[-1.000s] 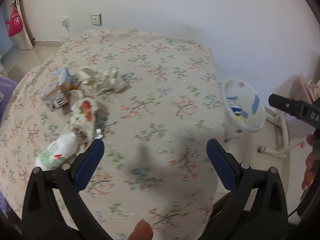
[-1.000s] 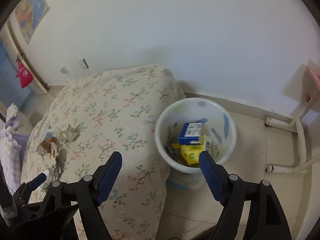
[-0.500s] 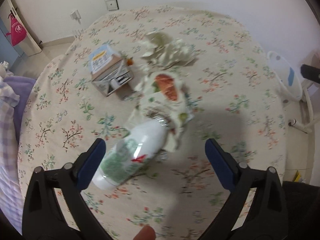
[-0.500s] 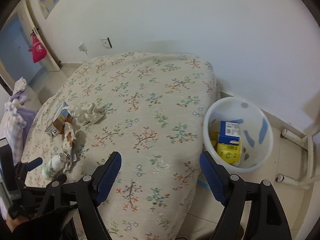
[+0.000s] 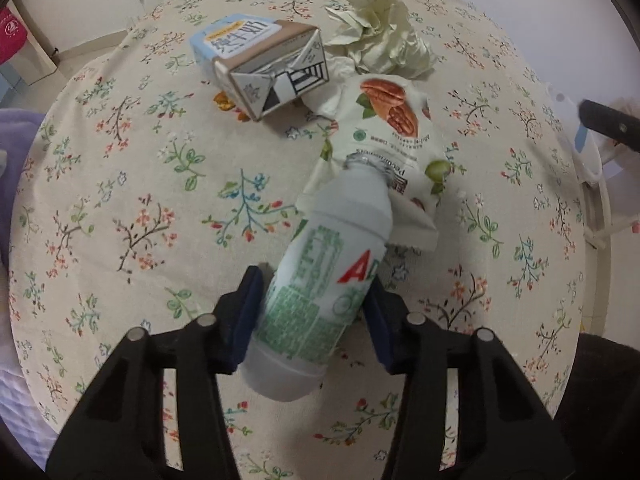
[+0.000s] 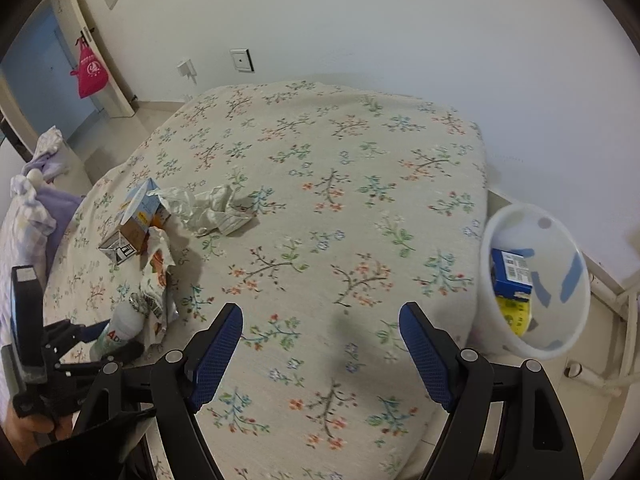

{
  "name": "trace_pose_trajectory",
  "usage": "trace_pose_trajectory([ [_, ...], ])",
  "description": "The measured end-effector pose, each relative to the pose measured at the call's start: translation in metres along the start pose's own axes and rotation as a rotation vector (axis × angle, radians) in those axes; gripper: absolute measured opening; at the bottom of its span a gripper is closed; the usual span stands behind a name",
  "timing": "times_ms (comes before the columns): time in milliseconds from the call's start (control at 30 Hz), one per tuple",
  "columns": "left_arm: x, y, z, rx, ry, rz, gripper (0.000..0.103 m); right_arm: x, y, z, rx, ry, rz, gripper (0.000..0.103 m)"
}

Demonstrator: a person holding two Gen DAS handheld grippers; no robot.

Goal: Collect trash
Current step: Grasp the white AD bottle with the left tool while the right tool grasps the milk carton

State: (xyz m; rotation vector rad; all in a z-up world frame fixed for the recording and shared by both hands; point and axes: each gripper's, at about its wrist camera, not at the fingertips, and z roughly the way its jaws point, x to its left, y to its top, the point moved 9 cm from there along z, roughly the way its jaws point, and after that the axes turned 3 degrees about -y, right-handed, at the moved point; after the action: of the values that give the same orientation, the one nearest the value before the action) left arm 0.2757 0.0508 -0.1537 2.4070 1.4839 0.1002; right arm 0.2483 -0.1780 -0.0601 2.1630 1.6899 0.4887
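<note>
Holding boxes: white bin (image 6: 560, 240)

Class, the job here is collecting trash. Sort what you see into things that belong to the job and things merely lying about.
Belongs to the job:
white bottle, between the left gripper fingers
snack wrapper
milk carton
crumpled paper
white bin

Just lying about:
floral bedspread
purple bedding
pink bag by the door
</note>
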Motion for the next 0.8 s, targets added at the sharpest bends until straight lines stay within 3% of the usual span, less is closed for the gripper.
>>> trace_pose_trajectory([
  [267, 0.041, -0.020, -0.027, -0.045, -0.057, -0.256, 0.041, 0.061, 0.013, 0.019, -0.018, 0.060, -0.066, 0.082],
  [533, 0.090, -0.035, -0.051, -0.128, -0.020, -0.462, 0.041, 0.145, 0.011, 0.029, -0.056, 0.131, -0.198, 0.082],
  [800, 0.111, -0.042, -0.061, -0.178, 0.002, -0.592, 0.041, 0.209, 0.015, 0.039, -0.117, 0.197, -0.270, 0.082],
])
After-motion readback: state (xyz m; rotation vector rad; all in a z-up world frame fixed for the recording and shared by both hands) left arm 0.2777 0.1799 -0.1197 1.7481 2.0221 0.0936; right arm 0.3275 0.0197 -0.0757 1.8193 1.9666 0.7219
